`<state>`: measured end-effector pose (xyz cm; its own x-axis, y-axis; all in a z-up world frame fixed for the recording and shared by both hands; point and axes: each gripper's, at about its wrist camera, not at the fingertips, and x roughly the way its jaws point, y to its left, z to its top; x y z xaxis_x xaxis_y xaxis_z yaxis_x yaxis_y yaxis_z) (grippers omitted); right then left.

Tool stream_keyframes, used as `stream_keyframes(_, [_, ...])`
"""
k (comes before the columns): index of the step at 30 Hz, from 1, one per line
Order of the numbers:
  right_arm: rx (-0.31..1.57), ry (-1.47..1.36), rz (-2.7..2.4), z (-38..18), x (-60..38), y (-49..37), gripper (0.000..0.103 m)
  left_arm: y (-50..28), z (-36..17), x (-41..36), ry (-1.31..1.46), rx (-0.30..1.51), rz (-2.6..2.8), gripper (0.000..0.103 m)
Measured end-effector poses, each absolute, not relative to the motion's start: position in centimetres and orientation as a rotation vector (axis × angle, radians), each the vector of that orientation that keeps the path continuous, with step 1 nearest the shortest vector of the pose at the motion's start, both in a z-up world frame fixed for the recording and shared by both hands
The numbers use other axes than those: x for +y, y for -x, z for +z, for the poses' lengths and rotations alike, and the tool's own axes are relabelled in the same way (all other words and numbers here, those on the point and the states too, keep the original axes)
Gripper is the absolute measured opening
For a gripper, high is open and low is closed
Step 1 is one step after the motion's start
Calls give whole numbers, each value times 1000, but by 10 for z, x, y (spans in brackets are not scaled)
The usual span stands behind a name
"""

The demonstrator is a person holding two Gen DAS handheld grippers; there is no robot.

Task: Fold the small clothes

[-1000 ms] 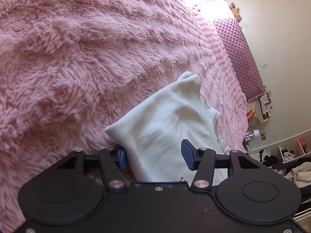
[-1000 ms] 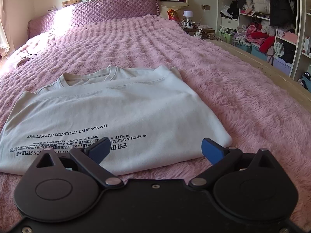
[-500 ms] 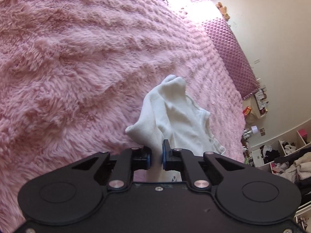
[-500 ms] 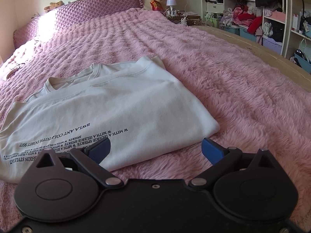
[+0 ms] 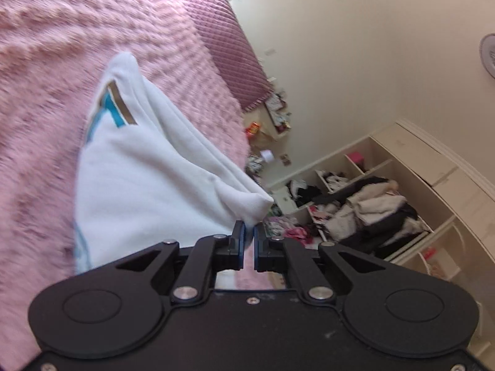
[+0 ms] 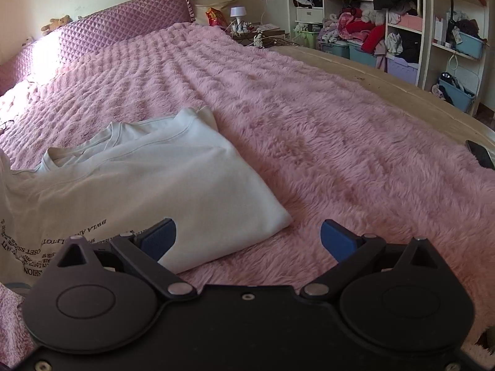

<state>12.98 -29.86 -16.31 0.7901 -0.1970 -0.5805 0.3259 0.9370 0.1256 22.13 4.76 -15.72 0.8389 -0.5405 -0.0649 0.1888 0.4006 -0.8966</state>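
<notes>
White cotton shirt (image 5: pixel 148 185): soft, limp; left gripper (image 5: pixel 249 238) pinching corner, right gripper (image 6: pixel 247 238) spread, empty; take edges.

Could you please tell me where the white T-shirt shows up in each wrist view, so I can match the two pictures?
Left wrist: T-shirt fills the centre left, lifted, its corner pinched in the shut left tool.
Right wrist: T-shirt lies lower left on the blanket, ahead of the open right tool.
Shared landmark: purple quilted headboard.
</notes>
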Motion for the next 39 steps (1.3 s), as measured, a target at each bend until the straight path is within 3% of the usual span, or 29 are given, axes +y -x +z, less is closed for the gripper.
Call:
stream_keyframes(7, [568,-285,-336,-152,-337,-119,101,-247,-154,-56,1028,496,-705,0])
stream_keyframes(9, [559,-285,-320,-152,-340,-119,101,-235,-151,-54,904,520,-558,13])
stream_keyframes(10, [562,-282,-320,-153,-339,-120,101,-226,-148,-48,805,525,-460,33])
stream_keyframes(11, [566,-285,-319,-154,-339,-122,101,-219,-147,-42,709,528,-360,41])
stream_keyframes(17, [624,-346,-256,-166,-323,-126,101,-232,-156,-17,289,585,-129,41])
stream_keyframes(26, [623,-318,-251,-163,-318,-124,101,-282,-197,-64,-110,621,-124,47])
stream_keyframes(31, [637,-334,-261,-167,-323,-129,101,-309,-214,-77,-180,643,-93,44])
stream_keyframes(33, [642,-340,-264,-169,-324,-132,101,-313,-216,-76,-160,651,-84,29])
stream_keyframes(34, [644,-344,-264,-170,-325,-133,101,-316,-216,-74,-139,652,-92,5])
stream_keyframes(39, [657,-365,-268,-175,-328,-134,101,-309,-204,-56,60,621,-90,2])
